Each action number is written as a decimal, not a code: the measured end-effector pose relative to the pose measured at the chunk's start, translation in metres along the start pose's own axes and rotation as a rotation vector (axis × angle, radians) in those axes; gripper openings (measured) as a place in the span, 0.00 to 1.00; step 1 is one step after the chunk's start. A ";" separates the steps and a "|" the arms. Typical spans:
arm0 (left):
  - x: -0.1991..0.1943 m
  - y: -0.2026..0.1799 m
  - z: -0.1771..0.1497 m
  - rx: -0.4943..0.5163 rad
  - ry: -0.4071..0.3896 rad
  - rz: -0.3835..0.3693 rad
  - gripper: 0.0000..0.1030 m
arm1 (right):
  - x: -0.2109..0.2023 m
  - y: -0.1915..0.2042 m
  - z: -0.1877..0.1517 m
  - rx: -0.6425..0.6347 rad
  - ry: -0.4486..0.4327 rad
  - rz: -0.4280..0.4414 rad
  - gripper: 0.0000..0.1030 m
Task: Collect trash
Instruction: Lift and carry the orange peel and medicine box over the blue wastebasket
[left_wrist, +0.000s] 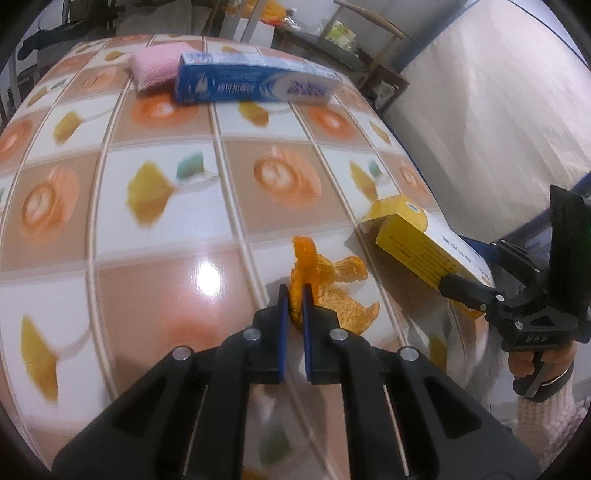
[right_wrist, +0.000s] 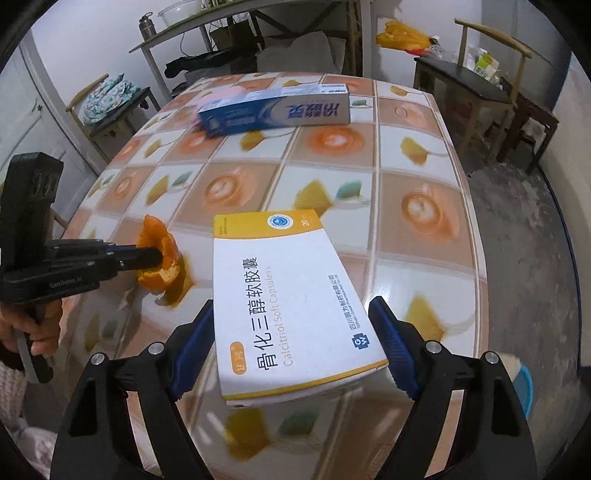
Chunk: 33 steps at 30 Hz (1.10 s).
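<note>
The left gripper (left_wrist: 295, 295) pinches orange peel (left_wrist: 328, 284); just right of the peel, the right gripper (right_wrist: 291, 343) seemingly clamps a yellow-white medicine box (right_wrist: 288, 295), wide-jawed.

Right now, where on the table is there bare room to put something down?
The wide middle of the table is free, between the toothpaste box at the far end and the peel and medicine box near us. The far end is crowded: a pink sponge sits against the toothpaste box.

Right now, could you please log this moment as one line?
left gripper: shut on orange peel | right gripper: shut on capsule box | toothpaste box: on table
</note>
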<state>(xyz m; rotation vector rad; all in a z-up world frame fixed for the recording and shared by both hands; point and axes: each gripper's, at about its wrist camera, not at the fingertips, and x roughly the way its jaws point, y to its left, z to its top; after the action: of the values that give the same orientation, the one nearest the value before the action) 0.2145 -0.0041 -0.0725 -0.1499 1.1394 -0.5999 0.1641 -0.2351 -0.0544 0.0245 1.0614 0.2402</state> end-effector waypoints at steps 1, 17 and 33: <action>-0.002 0.000 -0.005 0.002 0.005 -0.004 0.06 | -0.003 0.004 -0.007 0.001 -0.005 -0.002 0.77; -0.005 -0.007 -0.020 0.041 -0.020 0.033 0.17 | -0.017 0.024 -0.040 0.000 -0.031 -0.084 0.84; -0.003 -0.027 -0.032 0.188 -0.092 0.186 0.12 | 0.002 0.034 -0.035 -0.008 -0.010 -0.159 0.80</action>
<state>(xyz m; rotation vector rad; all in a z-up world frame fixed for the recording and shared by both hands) 0.1754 -0.0191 -0.0724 0.0879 0.9898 -0.5260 0.1283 -0.2046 -0.0692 -0.0660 1.0464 0.1007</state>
